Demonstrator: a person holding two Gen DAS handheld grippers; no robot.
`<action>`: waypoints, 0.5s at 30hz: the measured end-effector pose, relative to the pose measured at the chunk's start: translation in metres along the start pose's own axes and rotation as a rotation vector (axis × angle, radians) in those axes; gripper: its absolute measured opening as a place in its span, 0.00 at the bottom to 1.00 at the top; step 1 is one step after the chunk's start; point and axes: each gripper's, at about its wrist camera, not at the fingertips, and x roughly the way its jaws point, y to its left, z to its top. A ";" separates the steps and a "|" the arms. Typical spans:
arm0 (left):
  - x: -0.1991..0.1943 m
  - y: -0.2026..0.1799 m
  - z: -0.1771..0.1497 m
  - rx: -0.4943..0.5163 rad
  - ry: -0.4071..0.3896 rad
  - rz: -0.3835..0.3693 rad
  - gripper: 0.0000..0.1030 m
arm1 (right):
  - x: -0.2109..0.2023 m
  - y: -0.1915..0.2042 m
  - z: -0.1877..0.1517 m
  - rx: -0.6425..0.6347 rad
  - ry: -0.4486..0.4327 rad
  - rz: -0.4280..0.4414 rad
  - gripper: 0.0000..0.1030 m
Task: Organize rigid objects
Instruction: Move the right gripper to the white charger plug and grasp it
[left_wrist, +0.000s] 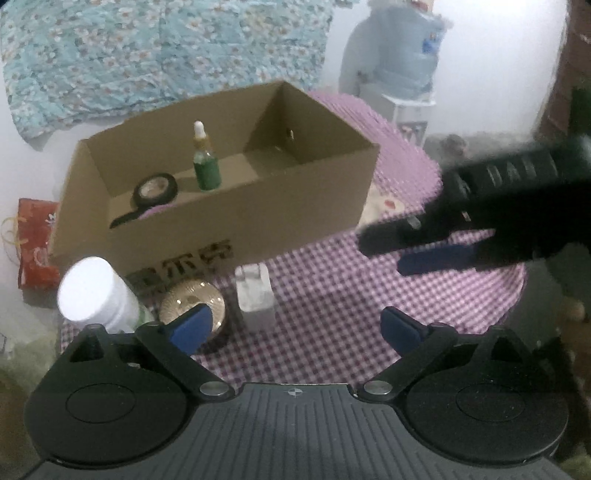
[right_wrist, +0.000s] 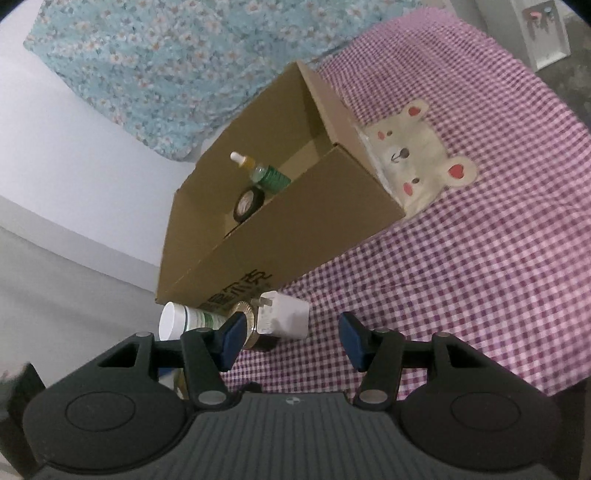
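Note:
An open cardboard box (left_wrist: 236, 218) (right_wrist: 295, 229) stands on the pink checked cloth (left_wrist: 332, 295) (right_wrist: 480, 258). Inside it a green dropper bottle (left_wrist: 205, 162) (right_wrist: 266, 173) stands upright beside a roll of black tape (left_wrist: 155, 190) (right_wrist: 248, 203). In front of the box stand a white-capped bottle (left_wrist: 92, 291) (right_wrist: 181, 319), a round gold-lidded jar (left_wrist: 192, 306) (right_wrist: 247, 321) and a white plug adapter (left_wrist: 255, 299) (right_wrist: 286, 315). My left gripper (left_wrist: 295, 328) is open and empty, just before these. My right gripper (right_wrist: 291, 339) (left_wrist: 417, 247) is open and empty, near the adapter.
A floral quilt (left_wrist: 147, 55) (right_wrist: 166, 66) lies behind the box. A red bag (left_wrist: 35, 243) sits at the left. A water jug (left_wrist: 399, 48) stands at the back right. A bear patch (right_wrist: 417, 155) is on the cloth beside the box.

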 end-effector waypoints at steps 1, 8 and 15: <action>0.003 -0.002 -0.003 0.012 -0.001 0.005 0.92 | 0.003 0.000 -0.001 -0.001 0.005 0.006 0.56; 0.023 0.007 -0.010 -0.002 0.003 0.019 0.71 | 0.028 0.004 0.003 0.013 0.045 0.026 0.56; 0.040 0.019 -0.009 -0.040 0.025 0.039 0.55 | 0.058 0.002 0.010 0.042 0.093 0.054 0.52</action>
